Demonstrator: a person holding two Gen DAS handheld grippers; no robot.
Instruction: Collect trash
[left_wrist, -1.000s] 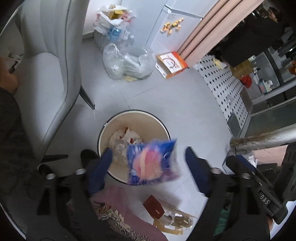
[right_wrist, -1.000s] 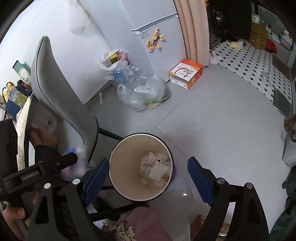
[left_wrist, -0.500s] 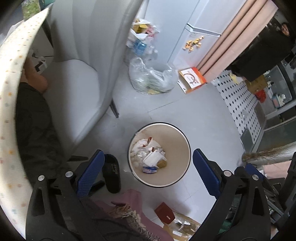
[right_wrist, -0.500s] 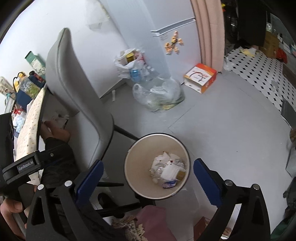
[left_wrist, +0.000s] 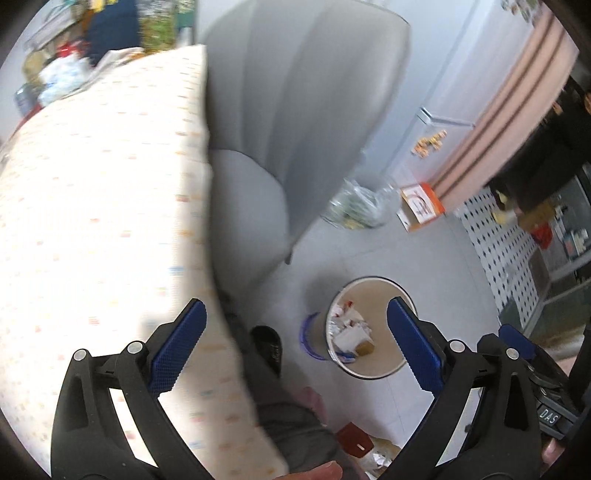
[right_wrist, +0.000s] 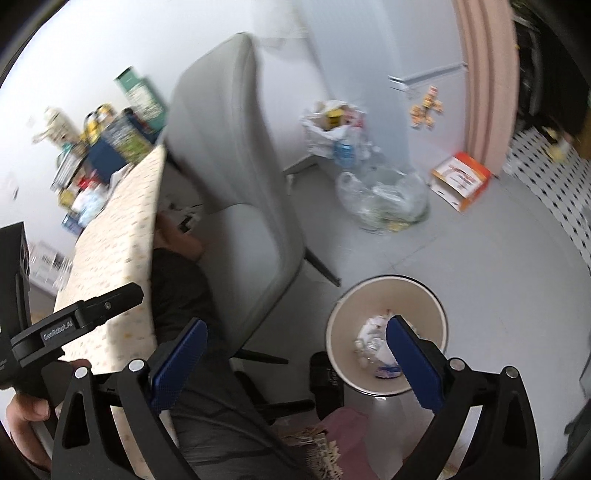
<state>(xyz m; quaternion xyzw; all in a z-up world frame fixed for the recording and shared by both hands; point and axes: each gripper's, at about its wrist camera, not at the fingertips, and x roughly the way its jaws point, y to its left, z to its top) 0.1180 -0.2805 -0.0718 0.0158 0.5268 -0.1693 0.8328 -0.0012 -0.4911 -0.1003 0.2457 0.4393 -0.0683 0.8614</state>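
The left gripper (left_wrist: 295, 347) is hanging up in the air with its two blue fingers (left_wrist: 177, 350) spread wide apart, and nothing is sitting between them. The right gripper (right_wrist: 295, 363) is hanging the same way, with its blue fingers (right_wrist: 413, 365) wide apart and nothing in them. The round trash bin (left_wrist: 369, 373) is standing on the gray floor (right_wrist: 498, 266), down below both grippers. Inside it, the trash (left_wrist: 349, 332) is lying in a heap: crumpled white papers, a small brown piece, and a wrapper with some blue on it. In the right wrist view the same bin (right_wrist: 343, 321) is showing past the right finger, with the trash (right_wrist: 371, 341) at the bottom. A gray chair (left_wrist: 295, 129) is standing just beside the bin. A table with a dotted cloth (left_wrist: 96, 221) is filling the left side of the left wrist view, and blurry boxes and packs are sitting at its far end. A clear plastic bag (right_wrist: 384, 201) full of stuff is lying on the floor by the wall, and an orange and white box (right_wrist: 461, 179) is lying near it.
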